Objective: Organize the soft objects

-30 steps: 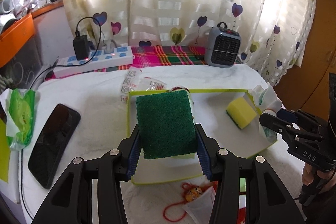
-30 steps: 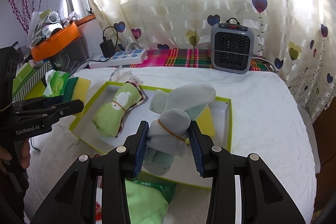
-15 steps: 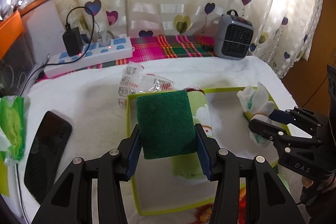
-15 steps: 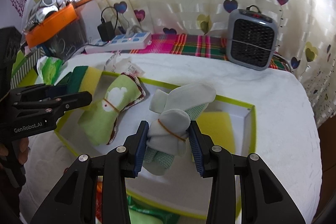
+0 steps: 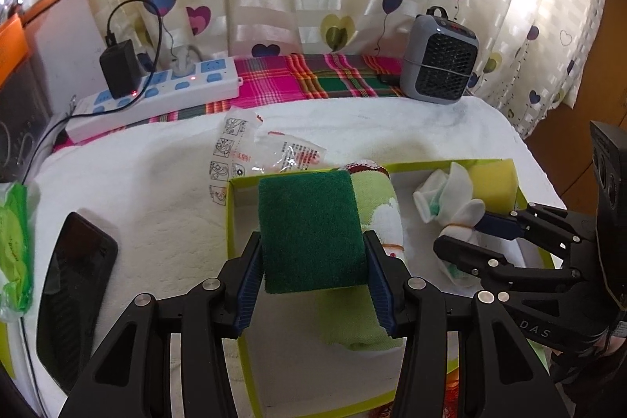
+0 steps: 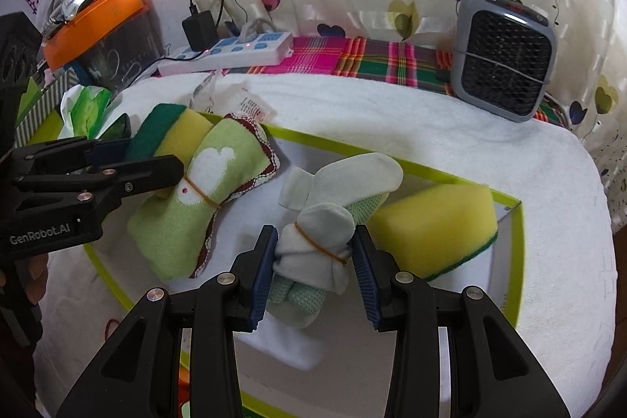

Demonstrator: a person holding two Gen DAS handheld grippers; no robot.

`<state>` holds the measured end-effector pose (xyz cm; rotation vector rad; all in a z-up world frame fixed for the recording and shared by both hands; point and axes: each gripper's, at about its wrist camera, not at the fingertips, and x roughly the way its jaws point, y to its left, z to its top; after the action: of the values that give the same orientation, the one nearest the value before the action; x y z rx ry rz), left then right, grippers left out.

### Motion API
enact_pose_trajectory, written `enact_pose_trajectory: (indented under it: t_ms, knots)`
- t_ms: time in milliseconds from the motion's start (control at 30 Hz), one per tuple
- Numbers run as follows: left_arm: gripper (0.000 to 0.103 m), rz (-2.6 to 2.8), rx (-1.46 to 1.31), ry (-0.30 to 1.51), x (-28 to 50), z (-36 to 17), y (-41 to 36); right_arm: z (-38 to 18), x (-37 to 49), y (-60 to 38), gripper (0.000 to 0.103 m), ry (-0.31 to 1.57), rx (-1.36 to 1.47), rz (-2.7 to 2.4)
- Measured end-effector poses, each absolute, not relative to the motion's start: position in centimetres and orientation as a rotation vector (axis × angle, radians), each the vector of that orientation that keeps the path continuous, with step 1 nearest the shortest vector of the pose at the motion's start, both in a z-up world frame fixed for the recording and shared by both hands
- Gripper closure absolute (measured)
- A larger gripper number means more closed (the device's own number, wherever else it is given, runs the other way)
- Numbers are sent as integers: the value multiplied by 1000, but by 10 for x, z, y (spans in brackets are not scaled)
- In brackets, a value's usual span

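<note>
As both tongs sank nearer the tray (image 5: 231,222) | left tongs (image 5: 313,275) pinch sponge (image 5: 311,234) | right tongs (image 6: 313,267) pinch sock bundle (image 6: 313,253)

Both tongs lower over the tray

The left tongs (image 5: 313,257) with the sponge (image 5: 311,232) and the right tongs (image 6: 313,271) with the sock bundle (image 6: 313,253) have come forward and down over the tray (image 6: 505,198).

Left gripper (image 5: 313,277) and right gripper (image 6: 313,271) — black plastic frames, silver screws, ribbed blue pads on the jaws. Housings are lettered in white — "GenRobot.AI" left, "DAS" right.
</note>
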<state>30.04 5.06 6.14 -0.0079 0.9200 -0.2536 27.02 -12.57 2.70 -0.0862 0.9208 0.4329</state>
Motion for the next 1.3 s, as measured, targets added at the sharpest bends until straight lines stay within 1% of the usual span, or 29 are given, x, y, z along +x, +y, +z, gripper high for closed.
enact_pose_trajectory:
  t_ms: [33,367,467,533,600,700,1000,1300]
  knots:
    - [54,-252,-6,922,301,61,51,26,271,-125,63,922,-85,434]
    - [52,-252,-30,916,300,62,54,24,273,-124,61,923,-79,435]
    - [49,-255,-41,903,298,65,56,23,273,-125,58,923,-77,432]
    - [48,-257,-39,901,298,65,56,23,273,-125,55,921,-81,429]
    - [48,-256,-51,896,297,66,57,23,273,-126,50,918,-81,421]
    - [48,-255,-62,886,296,68,58,23,272,-128,46,915,-72,417]
    - [48,-277,-97,840,289,78,61,29,268,-135,43,883,-58,398]
    - [48,-271,-100,867,291,71,57,29,269,-136,43,887,-40,395]
